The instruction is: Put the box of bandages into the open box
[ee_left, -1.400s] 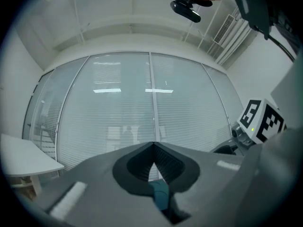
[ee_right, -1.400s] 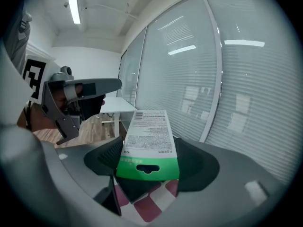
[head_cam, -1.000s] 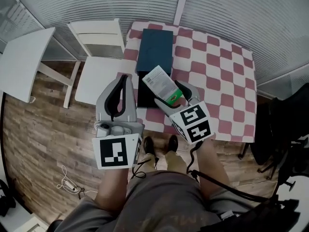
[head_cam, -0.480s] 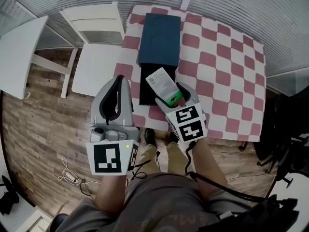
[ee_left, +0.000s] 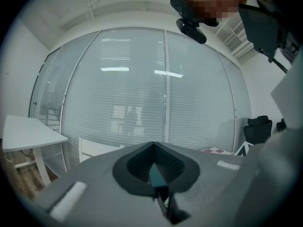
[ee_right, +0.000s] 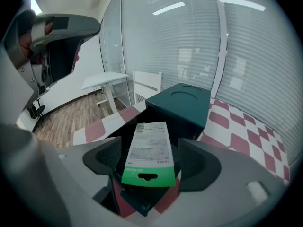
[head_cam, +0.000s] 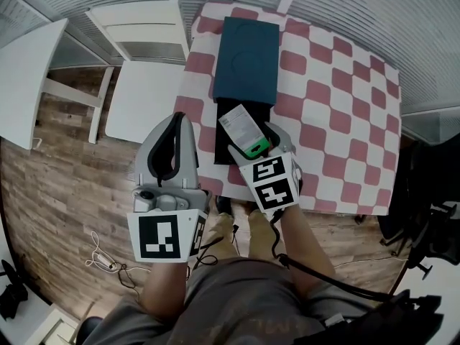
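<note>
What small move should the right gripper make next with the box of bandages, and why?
Probably lower the right gripper a little. It is shut on the box of bandages, which seems to hang above the dark inside of the open box, not yet in it.

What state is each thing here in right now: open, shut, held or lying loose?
Left gripper: shut, nothing between its jaws.
Right gripper: shut on the box of bandages.
Box of bandages: held, tilted, over the open box.
Open box: open, dark inside uncovered, resting on the checked table.
Teal lid: clear of the opening, at the box's far end.
</note>
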Demonstrator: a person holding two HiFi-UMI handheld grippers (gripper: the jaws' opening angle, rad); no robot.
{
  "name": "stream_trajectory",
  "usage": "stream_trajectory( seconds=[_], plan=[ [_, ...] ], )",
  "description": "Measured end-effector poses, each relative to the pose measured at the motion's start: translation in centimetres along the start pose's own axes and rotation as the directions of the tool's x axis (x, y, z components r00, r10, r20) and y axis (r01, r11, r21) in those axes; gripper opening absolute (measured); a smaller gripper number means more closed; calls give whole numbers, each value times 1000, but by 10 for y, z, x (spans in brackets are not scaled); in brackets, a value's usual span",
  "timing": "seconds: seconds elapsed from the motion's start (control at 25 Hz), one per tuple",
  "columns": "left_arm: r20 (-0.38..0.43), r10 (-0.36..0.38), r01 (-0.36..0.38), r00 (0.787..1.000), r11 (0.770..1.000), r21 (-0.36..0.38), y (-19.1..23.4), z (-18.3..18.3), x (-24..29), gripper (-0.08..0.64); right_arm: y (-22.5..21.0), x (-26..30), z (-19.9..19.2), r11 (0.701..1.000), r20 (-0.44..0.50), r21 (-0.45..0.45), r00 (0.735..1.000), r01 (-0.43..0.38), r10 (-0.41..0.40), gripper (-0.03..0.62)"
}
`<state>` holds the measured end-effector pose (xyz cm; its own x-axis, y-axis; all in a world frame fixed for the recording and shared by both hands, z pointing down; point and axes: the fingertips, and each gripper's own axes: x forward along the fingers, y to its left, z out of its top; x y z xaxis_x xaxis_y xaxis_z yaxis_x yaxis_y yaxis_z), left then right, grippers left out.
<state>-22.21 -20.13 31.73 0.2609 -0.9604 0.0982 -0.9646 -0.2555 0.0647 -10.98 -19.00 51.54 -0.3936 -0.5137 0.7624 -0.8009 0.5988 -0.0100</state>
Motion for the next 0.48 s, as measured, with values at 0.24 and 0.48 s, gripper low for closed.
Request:
stream_trajectory(
  seconds=[0.24, 0.48],
  plan=[
    [1, 8, -8, 1000, 1000, -12, 8, -4, 1, 0, 3, -2, 9, 1000, 48, 1, 999, -16, 16, 405],
    [29, 2, -2, 1000, 1000, 4, 0, 11, -6, 0, -3, -34, 36, 1000, 174, -4, 985, 6, -5, 393]
  ],
)
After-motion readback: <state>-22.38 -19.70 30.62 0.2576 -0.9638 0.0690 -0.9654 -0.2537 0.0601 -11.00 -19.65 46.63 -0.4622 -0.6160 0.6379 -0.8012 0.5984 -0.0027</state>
